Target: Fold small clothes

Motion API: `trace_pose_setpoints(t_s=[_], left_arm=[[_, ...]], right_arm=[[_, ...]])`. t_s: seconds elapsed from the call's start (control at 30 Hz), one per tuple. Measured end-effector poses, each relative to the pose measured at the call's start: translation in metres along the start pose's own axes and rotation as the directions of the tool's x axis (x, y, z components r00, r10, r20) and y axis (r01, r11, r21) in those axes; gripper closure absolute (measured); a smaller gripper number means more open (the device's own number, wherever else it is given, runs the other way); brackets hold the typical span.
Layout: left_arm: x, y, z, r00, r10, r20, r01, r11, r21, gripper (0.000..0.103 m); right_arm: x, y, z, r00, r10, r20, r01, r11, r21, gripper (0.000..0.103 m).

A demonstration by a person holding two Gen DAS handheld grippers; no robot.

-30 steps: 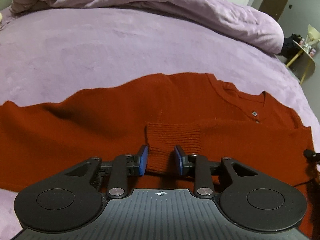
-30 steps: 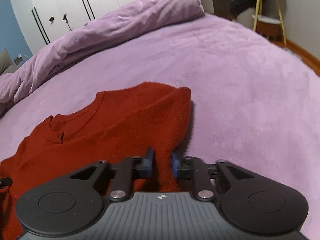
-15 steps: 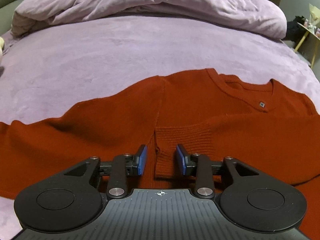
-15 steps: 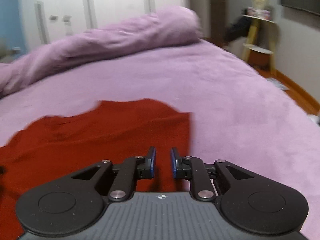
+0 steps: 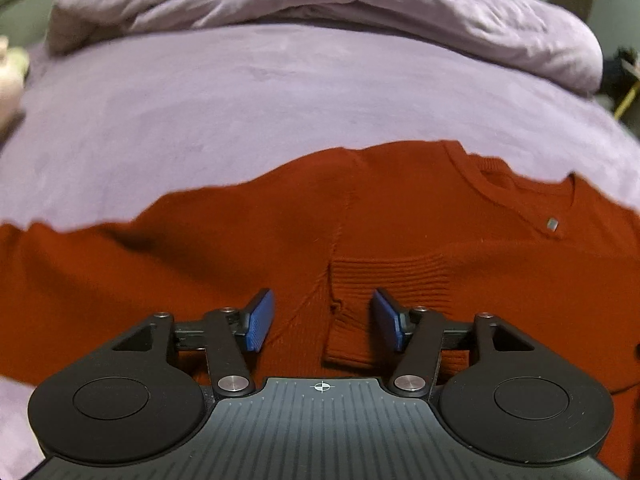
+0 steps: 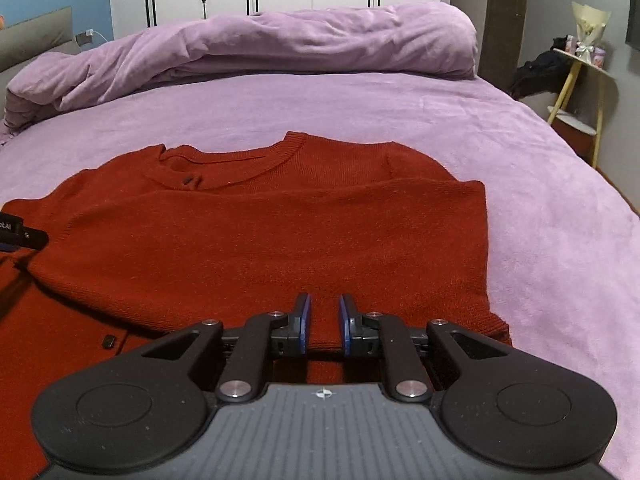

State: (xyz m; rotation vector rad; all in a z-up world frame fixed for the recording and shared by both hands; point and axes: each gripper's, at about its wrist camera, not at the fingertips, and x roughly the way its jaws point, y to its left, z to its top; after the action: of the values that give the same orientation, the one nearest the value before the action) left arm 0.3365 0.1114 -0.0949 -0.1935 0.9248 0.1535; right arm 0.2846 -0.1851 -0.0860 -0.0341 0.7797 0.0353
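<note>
A rust-red knit sweater (image 5: 248, 248) lies flat on the purple bed, neck away from me. Its right sleeve is folded across the chest, with the ribbed cuff (image 5: 384, 280) lying near the middle. My left gripper (image 5: 322, 322) is open and empty, with the cuff's end between its wide-spread blue pads. In the right wrist view the sweater (image 6: 260, 240) fills the middle, and the folded sleeve makes a straight edge at the right. My right gripper (image 6: 324, 324) hovers low over the sweater's near edge, jaws a narrow gap apart with no cloth pinched.
The purple bedsheet (image 6: 540, 208) spreads around the sweater. A rolled purple duvet (image 6: 260, 52) lies along the far side. A yellow-legged side table (image 6: 580, 92) stands off the bed's right. The left gripper's edge (image 6: 20, 234) shows at the right wrist view's left.
My left gripper opened wide and let go of the cuff, which now lies on the chest. My right gripper released the cloth at the sleeve fold and pulled back toward the near edge.
</note>
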Motion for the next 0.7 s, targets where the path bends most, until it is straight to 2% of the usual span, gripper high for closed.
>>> trace_pose_setpoints(t_s=[0.1,0.17,0.23,0.27,0.3,0.33,0.4,0.47,0.5,0.53,0.6,0.7], left_arm=[[-0.021,0.029,-0.006,0.999,-0.047,-0.019,0.045,0.995,-0.089,0.045],[-0.043,0.058,-0.018,0.996,-0.085,0.008,0.085,0.987,-0.137,0.044],[-0.065,0.098,-0.034,0.998,-0.053,0.023,0.057,0.976,-0.212,0.036],[-0.073,0.119,-0.042,0.999,-0.026,0.030,0.033,0.966,-0.256,0.036],[-0.080,0.140,-0.050,0.999,-0.007,0.039,0.019,0.953,-0.302,0.036],[-0.086,0.168,-0.059,0.999,0.013,0.051,0.007,0.928,-0.372,0.036],[-0.090,0.213,-0.072,0.997,0.052,0.052,-0.018,0.863,-0.505,0.037],[-0.091,0.260,-0.086,0.995,0.072,0.064,-0.013,0.755,-0.656,0.040],[-0.090,0.277,-0.091,0.993,0.070,0.090,0.015,0.705,-0.709,0.043],[-0.089,0.295,-0.097,0.990,0.063,0.124,0.055,0.642,-0.764,0.047],[-0.084,0.319,-0.103,0.983,0.048,0.177,0.123,0.547,-0.828,0.047],[-0.075,0.340,-0.103,0.970,0.065,0.235,0.179,0.467,-0.866,0.047]], right_arm=[[-0.017,-0.004,0.000,0.998,0.058,-0.016,-0.057,0.995,0.079,0.088],[-0.035,-0.008,-0.010,0.993,0.119,-0.012,-0.117,0.984,0.137,0.088],[-0.050,-0.011,-0.024,0.986,0.165,-0.026,-0.158,0.970,0.184,0.088],[-0.057,-0.013,-0.032,0.983,0.182,-0.034,-0.172,0.964,0.204,0.088],[-0.062,-0.013,-0.038,0.980,0.196,-0.042,-0.183,0.958,0.220,0.088],[-0.067,-0.014,-0.044,0.978,0.205,-0.048,-0.189,0.954,0.232,0.088],[-0.074,-0.015,-0.051,0.976,0.213,-0.051,-0.193,0.947,0.257,0.088],[-0.078,-0.015,-0.052,0.975,0.218,-0.052,-0.195,0.940,0.281,0.088],[-0.077,-0.015,-0.051,0.974,0.220,-0.055,-0.195,0.936,0.293,0.088],[-0.077,-0.014,-0.050,0.973,0.224,-0.060,-0.196,0.932,0.306,0.088],[-0.077,-0.013,-0.049,0.971,0.228,-0.066,-0.196,0.927,0.321,0.088],[-0.077,-0.009,-0.047,0.970,0.233,-0.066,-0.198,0.922,0.332,0.088]])
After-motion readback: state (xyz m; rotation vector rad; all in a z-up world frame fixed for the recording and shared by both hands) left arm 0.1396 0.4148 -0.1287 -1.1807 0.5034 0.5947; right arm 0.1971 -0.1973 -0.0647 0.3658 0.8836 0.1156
